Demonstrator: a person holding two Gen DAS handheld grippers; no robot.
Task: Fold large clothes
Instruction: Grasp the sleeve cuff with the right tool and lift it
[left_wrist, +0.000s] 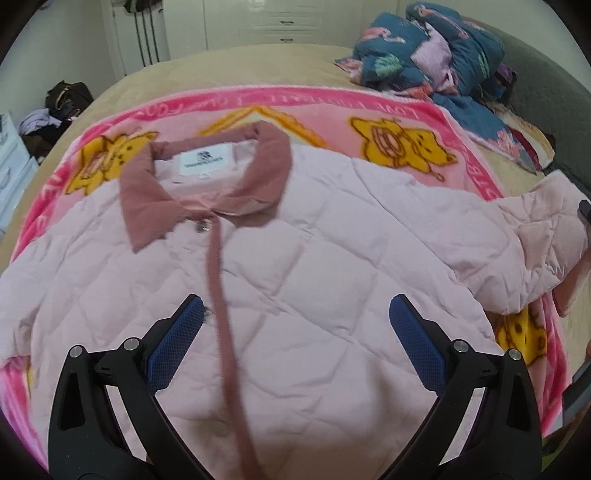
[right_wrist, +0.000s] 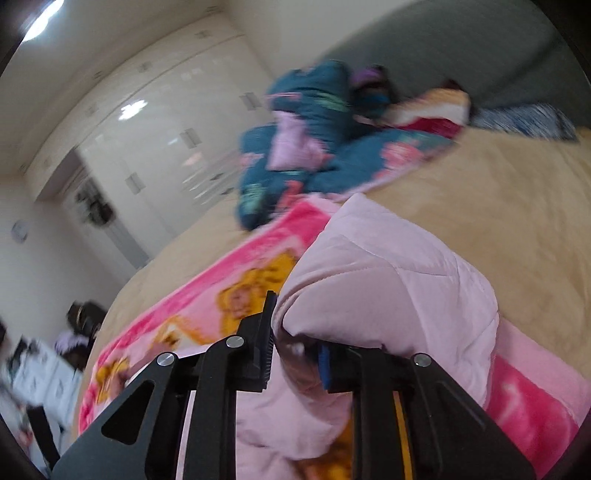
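I am holding the left gripper with its jaws spread wide and nothing between them, hovering above the chest of the pink quilted jacket. The blue pads are sitting either side of the dusty-rose placket, which is running just inside my left finger. Ahead of the tips the corduroy collar is lying open with the white neck label showing. The jacket is lying front-up and spread out on a pink cartoon-bear blanket over the tan bedspread.

I am keeping the right gripper closed down on the sleeve; padded fabric is bulging up between and over the fingers, raised off the blanket. In the left view that sleeve is lifting at the far right.

Handling judgement: the jacket is looking light, soft and puffy, and its smooth shell may be a little slippery. Thick quilting is likely to spring back from a crease, so folds will want pressing flat. Best holds, I judge, are seams and edges: cuff, shoulder seam, hem corners. A pinch mid-panel would probably gather only the top layer.

Beyond, a teal patterned duvet is heaped well ahead and to the right.
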